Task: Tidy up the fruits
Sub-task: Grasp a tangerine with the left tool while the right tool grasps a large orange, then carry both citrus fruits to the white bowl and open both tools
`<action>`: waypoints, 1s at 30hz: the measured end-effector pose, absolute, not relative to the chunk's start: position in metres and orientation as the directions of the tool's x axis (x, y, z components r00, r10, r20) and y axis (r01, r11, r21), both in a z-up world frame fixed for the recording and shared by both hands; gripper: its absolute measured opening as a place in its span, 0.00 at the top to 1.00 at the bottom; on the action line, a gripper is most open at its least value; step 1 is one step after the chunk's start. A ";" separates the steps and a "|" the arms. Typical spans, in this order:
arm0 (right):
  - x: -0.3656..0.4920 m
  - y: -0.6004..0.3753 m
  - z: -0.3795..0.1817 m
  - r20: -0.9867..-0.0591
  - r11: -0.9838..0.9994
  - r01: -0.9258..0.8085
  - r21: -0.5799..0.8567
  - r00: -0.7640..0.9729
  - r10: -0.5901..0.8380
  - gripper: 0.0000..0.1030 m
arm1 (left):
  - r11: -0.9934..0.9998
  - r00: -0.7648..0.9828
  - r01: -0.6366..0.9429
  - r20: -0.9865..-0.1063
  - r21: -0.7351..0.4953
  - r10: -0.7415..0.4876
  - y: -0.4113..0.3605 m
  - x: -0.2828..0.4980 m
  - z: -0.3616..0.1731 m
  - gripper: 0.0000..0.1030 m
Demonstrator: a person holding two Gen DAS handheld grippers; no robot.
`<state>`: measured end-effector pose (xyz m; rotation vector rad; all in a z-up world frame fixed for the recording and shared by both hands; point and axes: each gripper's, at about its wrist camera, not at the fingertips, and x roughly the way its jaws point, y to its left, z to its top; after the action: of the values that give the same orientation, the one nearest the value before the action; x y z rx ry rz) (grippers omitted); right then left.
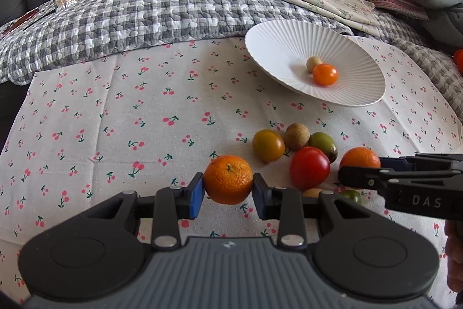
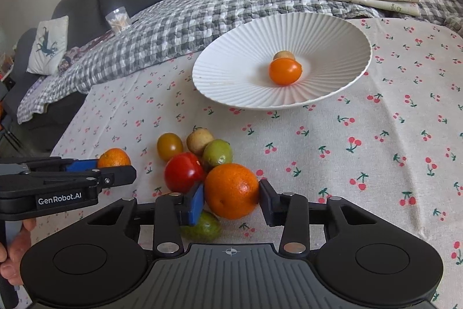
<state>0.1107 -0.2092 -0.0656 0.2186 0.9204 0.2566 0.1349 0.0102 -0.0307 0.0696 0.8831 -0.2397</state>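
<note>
Nearest, your left tongs (image 1: 228,187) pinch one mandarin (image 1: 228,178); your right tongs (image 2: 231,200) pinch a second orange (image 2: 232,190) beside the loose fruit pile (image 2: 199,155) on the cherry-print cloth (image 2: 361,149). Farther, the white plate (image 2: 231,68) holds two fruits. Step: pick-up; next, lift and carry each to the plate.
</note>
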 end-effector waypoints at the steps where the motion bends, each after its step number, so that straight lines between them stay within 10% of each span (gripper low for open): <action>1: 0.111 -0.210 -0.065 -0.753 0.948 -0.121 0.295 0.581 0.309 0.62 | 0.971 0.610 0.237 -0.772 -0.038 -0.179 0.010 0.135 -0.031 0.68; 30: 0.100 -0.268 -0.015 -0.671 0.959 0.003 0.282 0.715 0.195 0.63 | 0.972 0.674 0.234 -0.714 -0.038 -0.190 0.011 0.141 -0.015 0.68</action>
<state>0.1004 -0.2682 -0.0152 0.2725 0.7693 0.1077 0.1413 0.0109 -0.0154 0.0586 0.7970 -0.2382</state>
